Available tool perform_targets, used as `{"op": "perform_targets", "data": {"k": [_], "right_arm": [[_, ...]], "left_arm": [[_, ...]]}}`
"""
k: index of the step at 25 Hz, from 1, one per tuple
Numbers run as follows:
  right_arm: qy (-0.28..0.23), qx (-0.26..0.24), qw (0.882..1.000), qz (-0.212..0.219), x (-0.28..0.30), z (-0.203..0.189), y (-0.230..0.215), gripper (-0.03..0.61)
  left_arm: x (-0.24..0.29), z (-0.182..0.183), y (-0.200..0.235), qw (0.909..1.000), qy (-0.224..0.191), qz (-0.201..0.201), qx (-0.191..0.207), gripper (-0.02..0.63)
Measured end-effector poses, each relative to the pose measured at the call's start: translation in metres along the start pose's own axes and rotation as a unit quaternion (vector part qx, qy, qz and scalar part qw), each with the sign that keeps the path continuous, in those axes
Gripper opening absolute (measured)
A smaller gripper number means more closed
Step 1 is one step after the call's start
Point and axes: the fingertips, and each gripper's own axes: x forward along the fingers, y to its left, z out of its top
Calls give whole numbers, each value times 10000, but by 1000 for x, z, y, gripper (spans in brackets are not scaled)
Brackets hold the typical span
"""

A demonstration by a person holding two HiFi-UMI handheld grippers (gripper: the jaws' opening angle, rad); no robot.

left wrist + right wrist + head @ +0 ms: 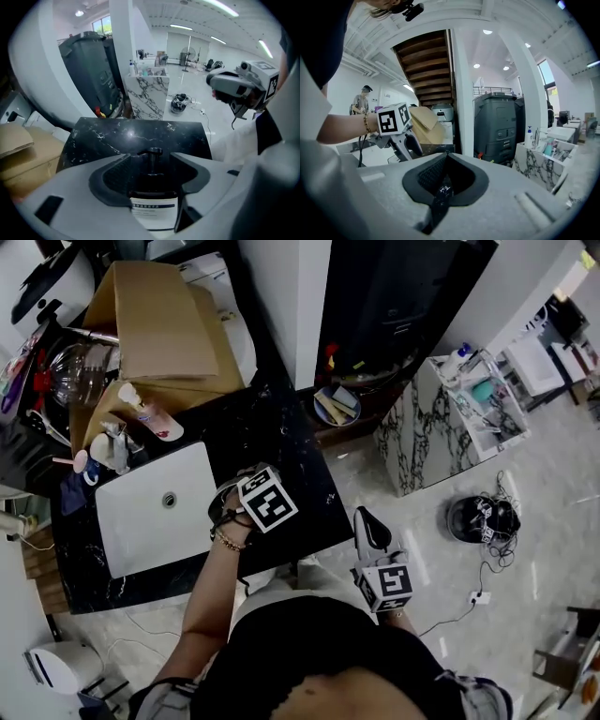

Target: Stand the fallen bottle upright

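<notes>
A dark pump bottle (153, 211) with a white label sits between the jaws of my left gripper (150, 161). Both pads lie against its sides and its pump head (152, 152) points away from the camera, toward the black marble counter (136, 133). Whether it lies flat or leans, I cannot tell. From the head view, the left gripper (246, 488) points steeply down over the counter (291, 460) right of the sink and hides the bottle. My right gripper (368, 521) hangs off the counter's right edge over the floor, shut with nothing in it (440, 190).
A white sink (155, 507) is set into the counter's left part, with a pink pump bottle (150, 413) and small items behind it. A cardboard box (159, 320) stands at the back. A marble stand (441, 418), a bowl (336, 406) and cabled gear (480, 518) are on the floor.
</notes>
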Motion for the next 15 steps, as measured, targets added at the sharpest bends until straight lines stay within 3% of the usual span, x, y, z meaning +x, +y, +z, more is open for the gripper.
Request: {"op": "perform_targets", "data": {"k": [1, 4, 9, 15], "right_arm": [[-10, 28, 10000, -59, -3, 0, -5, 3], [-26, 132, 9996, -252, -11, -3, -19, 3], [-17, 214, 9988, -431, -18, -9, -37, 3], [-127, 267, 9986, -449, -20, -6, -40, 5]], "left_arm": [[8, -3, 0, 9997, 222, -107, 34, 253], [27, -14, 0, 9957, 810, -437, 45, 153], [31, -32, -7, 9842, 1532, -886, -110, 152], [36, -32, -3, 9776, 1919, -848, 160, 152]]}}
